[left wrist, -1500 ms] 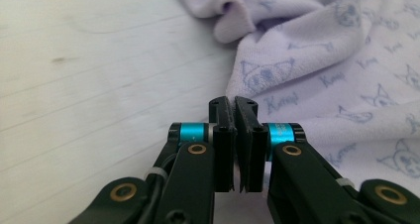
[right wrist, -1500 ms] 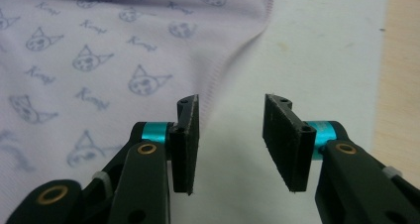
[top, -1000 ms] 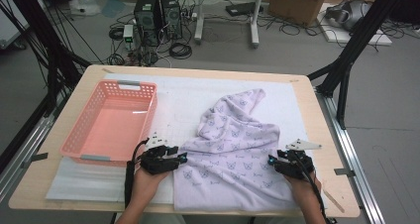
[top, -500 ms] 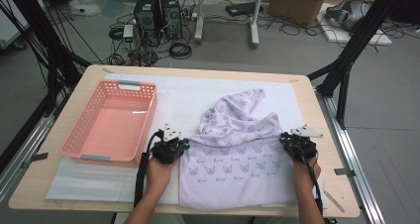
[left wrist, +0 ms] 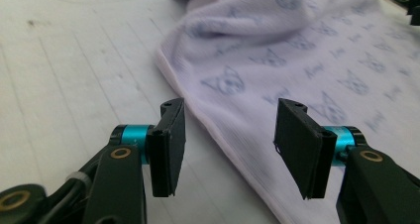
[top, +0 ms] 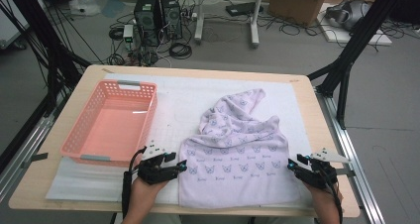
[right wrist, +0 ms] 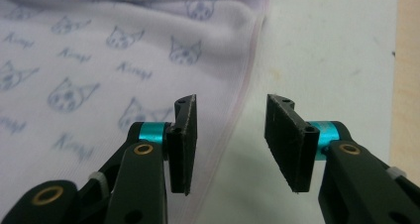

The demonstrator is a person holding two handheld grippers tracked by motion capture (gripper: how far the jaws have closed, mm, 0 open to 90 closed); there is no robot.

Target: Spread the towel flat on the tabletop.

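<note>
High view: a pale lilac garment (top: 233,167) printed with small cat faces lies on the white mat (top: 183,100) that covers the wooden table (top: 317,105); its near half is spread flat and its far half is bunched into folds. An empty pink basket (top: 79,142) sits to its left on the same mat. The left gripper (top: 181,167) rests at the garment's left edge and the right gripper (top: 292,167) at its right edge, each held in a hand at the table's near side. Left gripper view: the jaws stand apart with nothing between them, straddling the garment's hem (left wrist: 233,140), which runs across the mat below. Right gripper view: the jaws are likewise parted and empty, poised over the garment's side seam (right wrist: 237,120), with bare mat to the right.
</note>
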